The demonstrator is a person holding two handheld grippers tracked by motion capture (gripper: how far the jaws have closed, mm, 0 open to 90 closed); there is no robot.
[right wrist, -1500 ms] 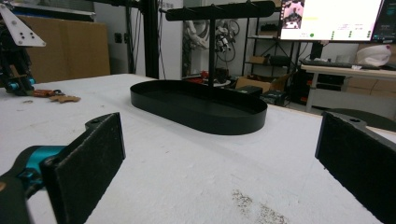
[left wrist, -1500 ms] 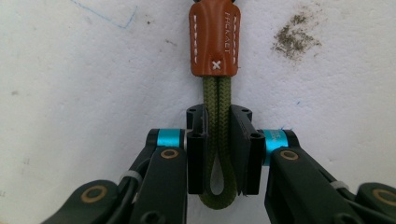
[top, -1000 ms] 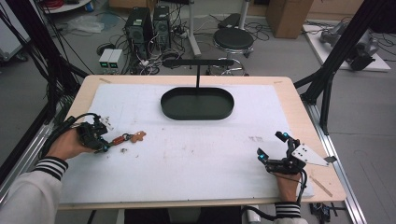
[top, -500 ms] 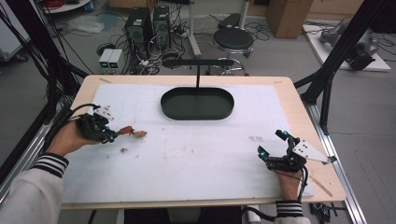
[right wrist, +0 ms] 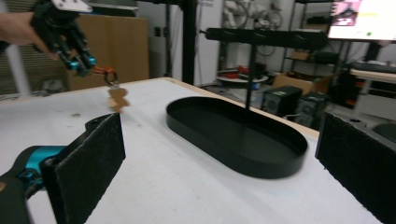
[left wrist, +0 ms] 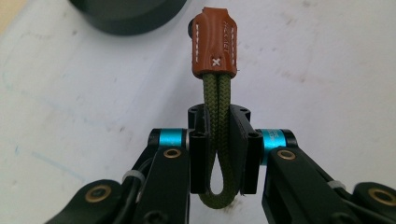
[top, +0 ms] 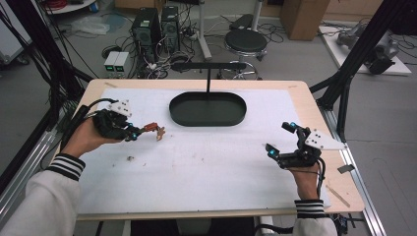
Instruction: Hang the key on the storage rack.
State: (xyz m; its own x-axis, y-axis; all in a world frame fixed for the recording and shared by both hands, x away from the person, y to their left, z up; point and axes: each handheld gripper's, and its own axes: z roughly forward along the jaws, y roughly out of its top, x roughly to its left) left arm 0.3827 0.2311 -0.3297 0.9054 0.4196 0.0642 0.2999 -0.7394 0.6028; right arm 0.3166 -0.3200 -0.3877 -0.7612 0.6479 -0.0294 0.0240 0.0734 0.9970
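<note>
A keychain [top: 152, 129] hangs from my left gripper [top: 136, 132], a little above the white table cover at the left. Seen close in the left gripper view, its olive cord loop [left wrist: 217, 98] is pinched between the jaws of the left gripper [left wrist: 219, 116], and a brown leather tab [left wrist: 215, 42] caps the cord. In the right gripper view a ring and tan charm [right wrist: 114, 93] dangle below the left gripper [right wrist: 79, 60]. My right gripper [top: 278, 137] rests at the right side, open and holding nothing; its own view shows the right gripper [right wrist: 224, 154] with its pads wide apart.
A black oval tray [top: 206, 123] sits at the table's far middle, with a T-shaped black stand [top: 209, 65] behind it. Small crumbs [top: 130, 158] lie near the left hand. Dark tape [top: 345, 168] sits on the right wooden edge. A stool [top: 245, 40] stands beyond the table.
The left gripper has risen off the table and moved away from the person and to the right, carrying the keychain. The right gripper has shifted slightly.
</note>
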